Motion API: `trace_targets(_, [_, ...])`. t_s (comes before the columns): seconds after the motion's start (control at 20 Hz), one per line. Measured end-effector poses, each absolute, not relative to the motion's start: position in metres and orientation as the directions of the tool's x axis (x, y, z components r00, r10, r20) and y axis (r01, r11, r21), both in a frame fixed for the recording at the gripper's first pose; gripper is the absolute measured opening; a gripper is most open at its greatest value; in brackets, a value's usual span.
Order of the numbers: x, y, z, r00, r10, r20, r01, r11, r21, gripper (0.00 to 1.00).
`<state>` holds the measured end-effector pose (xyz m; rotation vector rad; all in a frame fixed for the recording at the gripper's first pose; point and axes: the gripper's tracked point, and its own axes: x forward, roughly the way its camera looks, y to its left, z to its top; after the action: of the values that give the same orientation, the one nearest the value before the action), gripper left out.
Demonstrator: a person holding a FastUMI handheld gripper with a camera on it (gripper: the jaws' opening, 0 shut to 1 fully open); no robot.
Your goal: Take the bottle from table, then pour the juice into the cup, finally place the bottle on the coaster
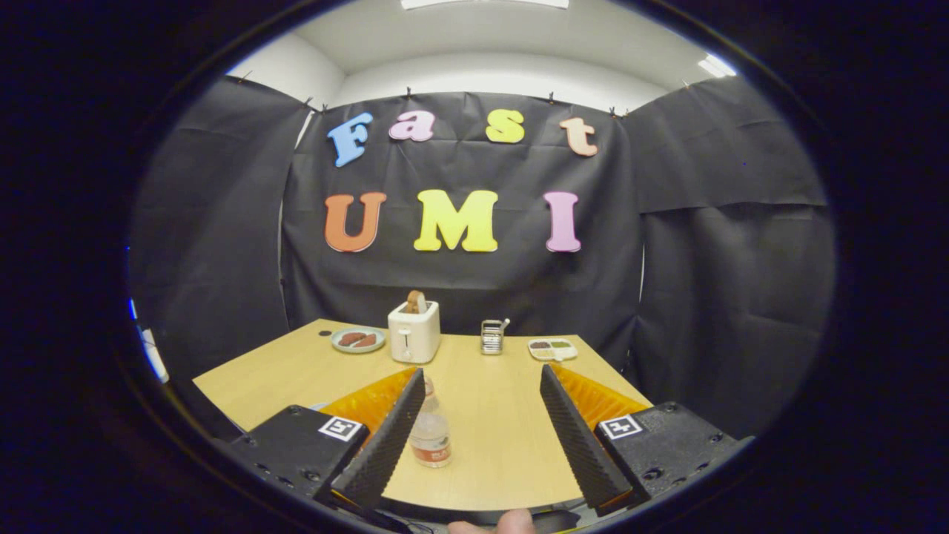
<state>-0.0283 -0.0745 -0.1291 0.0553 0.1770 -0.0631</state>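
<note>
A small clear plastic bottle (431, 437) with a reddish label stands upright on the wooden table (489, 415). It is between my fingers, close against the left finger (385, 437) and well apart from the right finger (582, 437). My gripper (482, 382) is open, with a wide gap and nothing pressed between the fingers. The bottle's cap is partly hidden behind the left fingertip.
At the table's far edge stand a white toaster (414, 331) with a slice in it, a plate (358, 340) with brown pieces to its left, a small metal rack (491, 336) and a white divided tray (552, 348) to the right. A fingertip (504, 523) shows below the gripper.
</note>
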Motion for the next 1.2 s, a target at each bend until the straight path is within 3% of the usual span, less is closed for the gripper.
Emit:
trace_targets(0.55, [-0.005,-0.006,-0.285,0.92,0.143,-0.366,-0.089,0.983,0.162,1.0])
trace_targets(0.9, [0.036,-0.01,-0.311,0.927,0.1,-0.36,-0.03,0.98,0.195,1.0])
trace_targets(1.2, [0.055,0.011,-0.315,0.928,0.13,-0.35,-0.057,0.976,0.21,1.0])
